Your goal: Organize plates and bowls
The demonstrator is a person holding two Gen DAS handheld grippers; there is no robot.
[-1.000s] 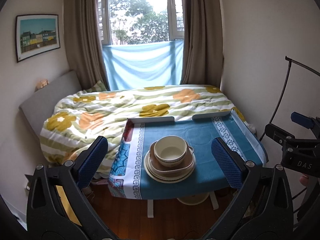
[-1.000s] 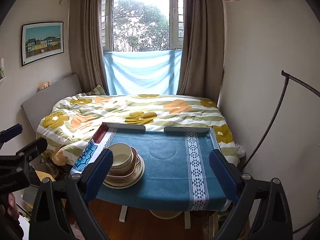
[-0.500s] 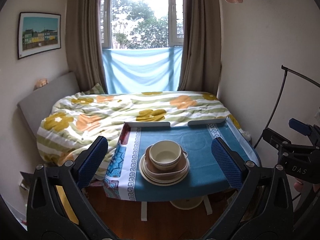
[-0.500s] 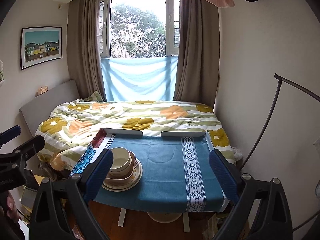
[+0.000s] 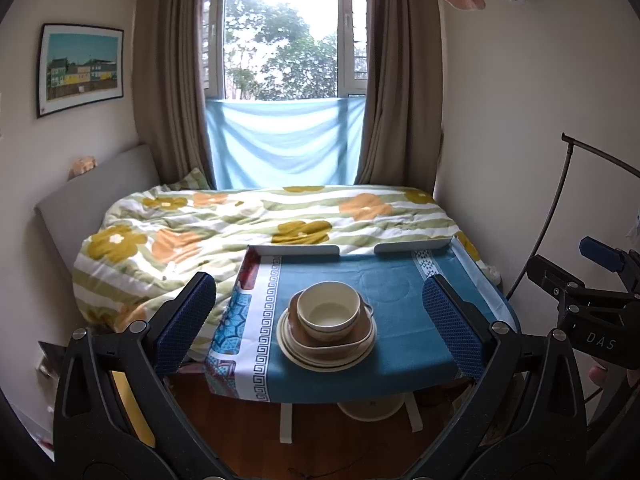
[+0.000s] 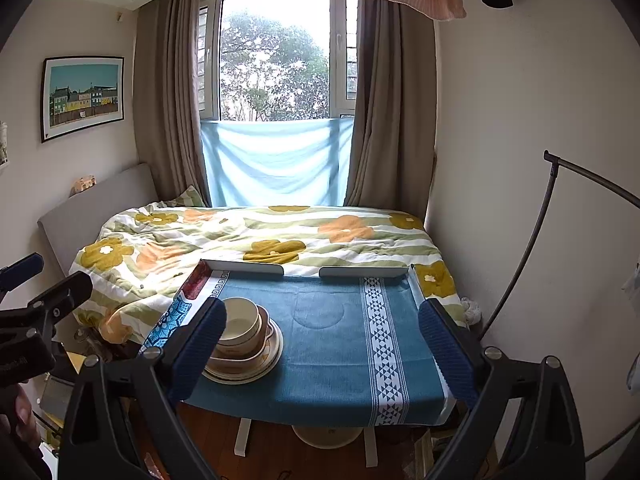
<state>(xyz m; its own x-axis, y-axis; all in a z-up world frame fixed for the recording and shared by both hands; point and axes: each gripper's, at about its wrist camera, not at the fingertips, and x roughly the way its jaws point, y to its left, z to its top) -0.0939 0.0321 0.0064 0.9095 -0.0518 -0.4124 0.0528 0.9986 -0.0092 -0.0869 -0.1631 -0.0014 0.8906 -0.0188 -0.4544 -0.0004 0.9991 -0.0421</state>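
Left gripper [image 5: 320, 322]: jaws spread wide, holding nothing, short of the table [image 5: 400, 360]. Right gripper [image 6: 322, 344]: jaws likewise wide apart, empty.

Stack on the blue cloth [image 5: 396, 292], between the left jaws, slightly left of midway: cream bowl [image 5: 329, 315] uppermost, brown dish [image 5: 340, 342] beneath, cream plates [image 5: 320, 358] at bottom. In the right wrist view, the same bowl [image 6: 240, 326] and plates [image 6: 256, 368] just inside the left jaw, partly hidden by its pad.

"DAS" in white letters on the right gripper body [image 5: 600, 342], outside the right jaw.

Beyond the table: bed [image 5: 240, 224] with flowered quilt. Farther: window [image 5: 288, 40], curtains [image 5: 172, 92]; framed picture [image 5: 82, 68] on the wall, left of the left jaw.
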